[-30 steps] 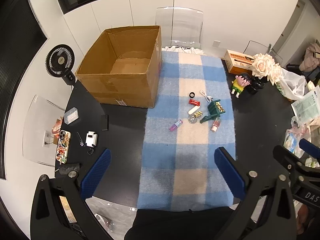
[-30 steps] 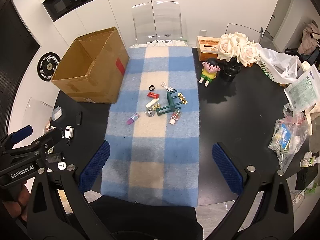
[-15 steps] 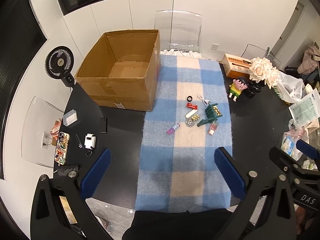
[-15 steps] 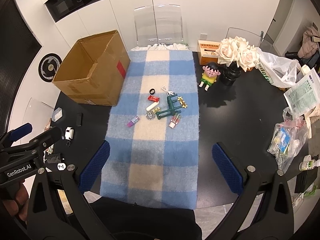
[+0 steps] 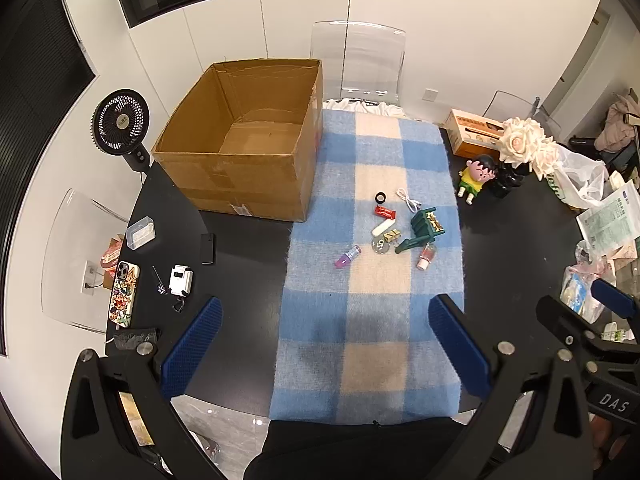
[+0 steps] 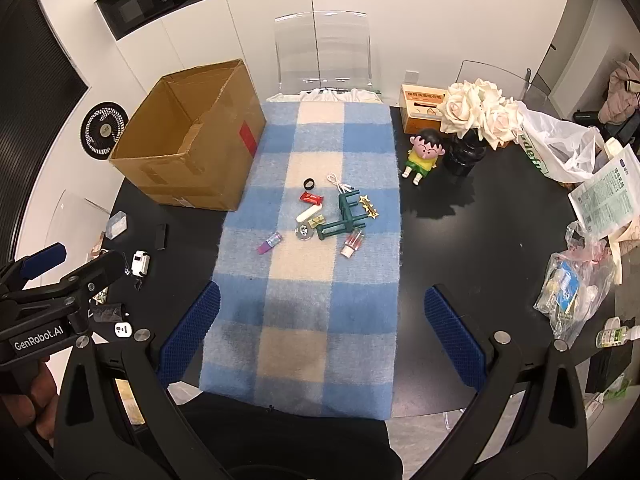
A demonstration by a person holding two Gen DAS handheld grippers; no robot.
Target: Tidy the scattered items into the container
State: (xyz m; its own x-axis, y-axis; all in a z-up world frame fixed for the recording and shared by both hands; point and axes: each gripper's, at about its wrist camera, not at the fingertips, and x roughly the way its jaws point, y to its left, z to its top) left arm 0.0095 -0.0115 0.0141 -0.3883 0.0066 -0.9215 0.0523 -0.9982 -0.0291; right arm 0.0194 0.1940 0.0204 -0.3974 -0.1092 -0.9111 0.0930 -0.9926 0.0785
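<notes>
**Both hand-held grippers wide apart above the blanket, the clutter untouched**

Here the left hand-held gripper (image 5: pixel 326 352) hangs at the bottom of its view with its blue fingers (image 5: pixel 192 348) spread wide and nothing between them. The right hand-held gripper (image 6: pixel 320 344) is likewise spread wide and holds nothing, low in its own frame over the near end of the blue-and-cream checked blanket (image 6: pixel 312 300).

The scattered items lie in a loose cluster at the middle of the blanket: a green toy chair (image 5: pixel 422 230) tipped on its side, a black ring (image 5: pixel 380 198), a white cable (image 5: pixel 408 199), a red wrapper (image 5: pixel 385 212), a white stick (image 5: pixel 383 226), a purple tube (image 5: pixel 347 257) and a small pink bottle (image 5: pixel 426 255). Most sit close together; the purple tube lies a little apart toward the left.

The open cardboard box (image 5: pixel 240 144) stands in the upper left of the frame on the black surface (image 5: pixel 240 248), its right side touching the blanket's edge. A cartoon figurine (image 6: pixel 424 156) stands beside a black vase of white roses (image 6: pixel 480 116) at the upper right.
</notes>
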